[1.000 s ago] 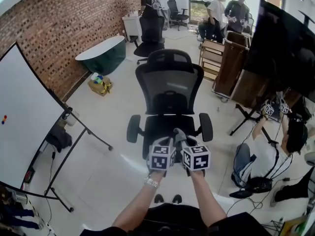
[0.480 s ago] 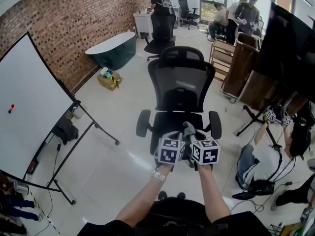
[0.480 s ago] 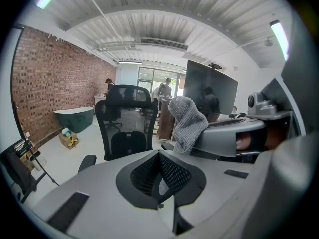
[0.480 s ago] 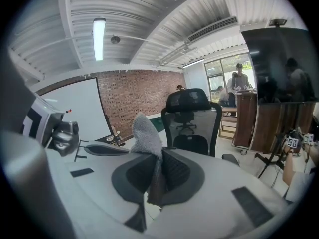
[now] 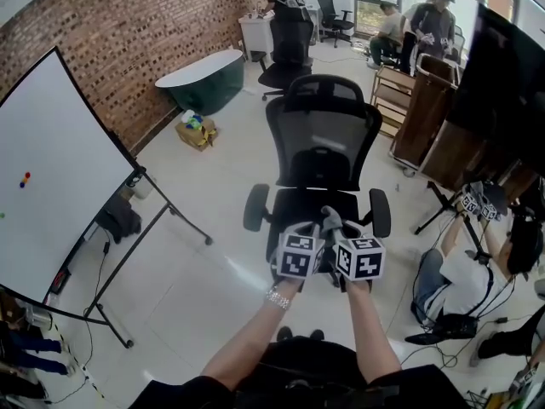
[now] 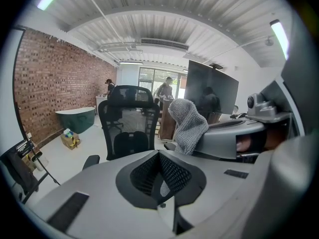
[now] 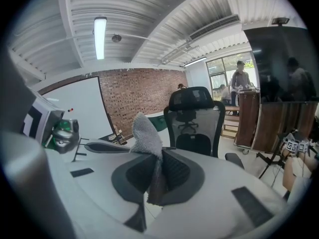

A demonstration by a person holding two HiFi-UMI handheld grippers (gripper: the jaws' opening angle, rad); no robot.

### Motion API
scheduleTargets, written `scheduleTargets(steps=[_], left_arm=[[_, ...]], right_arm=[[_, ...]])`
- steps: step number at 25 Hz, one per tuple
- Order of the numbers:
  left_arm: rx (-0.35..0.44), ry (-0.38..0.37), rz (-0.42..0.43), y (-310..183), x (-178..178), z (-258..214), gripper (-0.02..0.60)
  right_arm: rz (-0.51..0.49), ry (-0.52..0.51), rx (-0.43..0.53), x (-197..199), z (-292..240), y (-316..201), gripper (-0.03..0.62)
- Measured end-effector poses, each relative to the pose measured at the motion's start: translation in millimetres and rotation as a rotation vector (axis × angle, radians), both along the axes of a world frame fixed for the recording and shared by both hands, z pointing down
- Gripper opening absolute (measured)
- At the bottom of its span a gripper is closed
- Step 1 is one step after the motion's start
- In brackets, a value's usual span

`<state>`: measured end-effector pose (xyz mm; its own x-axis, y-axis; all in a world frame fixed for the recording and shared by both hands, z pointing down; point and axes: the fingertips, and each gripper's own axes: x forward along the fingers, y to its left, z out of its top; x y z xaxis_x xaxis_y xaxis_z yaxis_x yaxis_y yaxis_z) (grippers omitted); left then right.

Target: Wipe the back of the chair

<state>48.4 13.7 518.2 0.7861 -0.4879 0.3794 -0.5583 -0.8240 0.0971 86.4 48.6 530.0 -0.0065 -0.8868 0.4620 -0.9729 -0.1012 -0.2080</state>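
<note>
one cloth [image 7: 142, 131] in right tool [image 7: 158, 159], chair [image 7: 195, 117] ahead

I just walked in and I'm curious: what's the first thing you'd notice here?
A big black mesh chair stands in the middle of the room, its seat turned towards us. Just before it, the right tongs pinch a grey cloth that sticks up. A large whiteboard stands at the left.

At my left a whiteboard [image 5: 60, 177] stands by the brick wall [image 5: 111, 32]; farther along sit a green tub [image 5: 204, 79] and a box [image 5: 197, 132]. A wooden trolley [image 5: 421, 109] stands right.
</note>
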Motion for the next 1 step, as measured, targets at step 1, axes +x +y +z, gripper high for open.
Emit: scheduleTargets(steps=[1], left_arm=[[0.0, 0.003, 0.0, 0.5, -0.5, 0.0, 0.002]], right_arm=[[0.0, 0.0, -0.002, -0.8, 1.0, 0.7, 0.017]])
